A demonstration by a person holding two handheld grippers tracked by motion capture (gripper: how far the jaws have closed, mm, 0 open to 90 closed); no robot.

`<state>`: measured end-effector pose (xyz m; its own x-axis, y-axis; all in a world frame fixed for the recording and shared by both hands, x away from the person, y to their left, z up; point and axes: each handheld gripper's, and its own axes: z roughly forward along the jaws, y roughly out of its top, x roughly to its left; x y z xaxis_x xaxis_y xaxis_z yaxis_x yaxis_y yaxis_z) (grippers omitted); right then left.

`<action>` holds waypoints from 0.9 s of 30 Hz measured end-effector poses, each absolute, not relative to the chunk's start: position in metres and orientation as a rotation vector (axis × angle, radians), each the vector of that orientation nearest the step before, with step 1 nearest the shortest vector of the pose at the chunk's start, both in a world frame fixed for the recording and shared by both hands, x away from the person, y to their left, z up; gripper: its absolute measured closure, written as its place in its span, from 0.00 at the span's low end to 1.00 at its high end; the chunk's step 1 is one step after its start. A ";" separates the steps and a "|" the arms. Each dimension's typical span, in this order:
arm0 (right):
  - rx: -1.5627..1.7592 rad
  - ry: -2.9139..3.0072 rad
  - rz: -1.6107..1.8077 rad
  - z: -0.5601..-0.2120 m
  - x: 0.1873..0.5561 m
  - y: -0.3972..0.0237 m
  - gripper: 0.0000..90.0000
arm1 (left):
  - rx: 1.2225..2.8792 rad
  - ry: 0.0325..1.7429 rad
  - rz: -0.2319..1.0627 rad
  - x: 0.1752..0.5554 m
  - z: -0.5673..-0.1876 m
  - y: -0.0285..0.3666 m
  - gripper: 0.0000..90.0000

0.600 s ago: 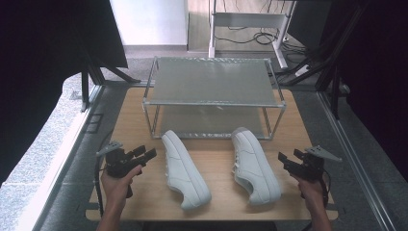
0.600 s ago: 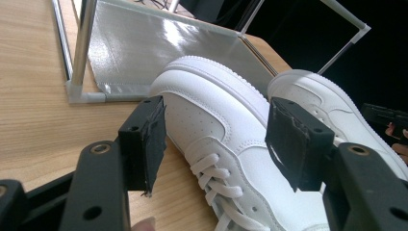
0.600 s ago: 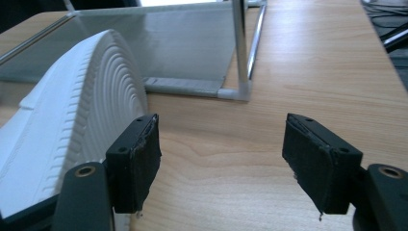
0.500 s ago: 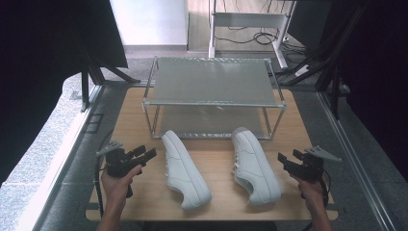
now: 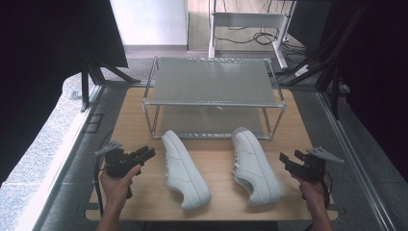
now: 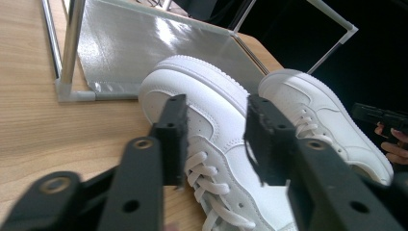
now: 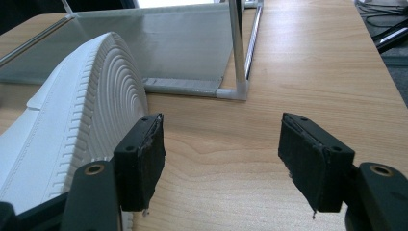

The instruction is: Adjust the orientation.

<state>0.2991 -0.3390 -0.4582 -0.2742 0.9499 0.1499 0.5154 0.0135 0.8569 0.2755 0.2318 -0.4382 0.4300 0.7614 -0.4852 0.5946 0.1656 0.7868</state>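
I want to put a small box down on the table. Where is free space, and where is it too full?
Bare wood lies between the left shoe and right shoe, left of the left shoe near the left gripper, and right of the rack toward the table edge. The rack's top shelf is also bare. It is crowded where both shoe toes nearly meet the rack's front.

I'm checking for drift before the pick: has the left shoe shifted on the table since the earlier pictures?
No. The left shoe lies with its toe just in front of the rack, as before.
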 end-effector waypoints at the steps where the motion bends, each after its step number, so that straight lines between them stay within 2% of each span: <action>1: 1.498 1.824 1.190 -0.459 0.299 -0.339 0.38 | 1.515 1.251 0.177 0.276 -0.439 0.232 0.73; 4: 1.518 1.823 1.178 -0.462 0.301 -0.341 0.37 | 1.524 1.262 0.176 0.277 -0.439 0.231 0.84; 5: 1.518 1.823 1.178 -0.462 0.301 -0.341 0.37 | 1.524 1.272 0.178 0.277 -0.439 0.231 0.84; 7: 1.498 1.776 1.211 -0.459 0.299 -0.343 0.39 | 1.522 1.274 0.180 0.277 -0.440 0.231 0.93; 9: 1.485 1.765 1.215 -0.457 0.299 -0.343 0.39 | 1.519 1.278 0.181 0.276 -0.441 0.231 0.96; 12: 1.470 1.758 1.201 -0.456 0.298 -0.342 0.39 | 1.525 1.273 0.182 0.275 -0.440 0.230 0.99; 27: 1.462 1.797 1.185 -0.457 0.299 -0.335 0.39 | 1.582 1.251 0.127 0.276 -0.447 0.217 1.00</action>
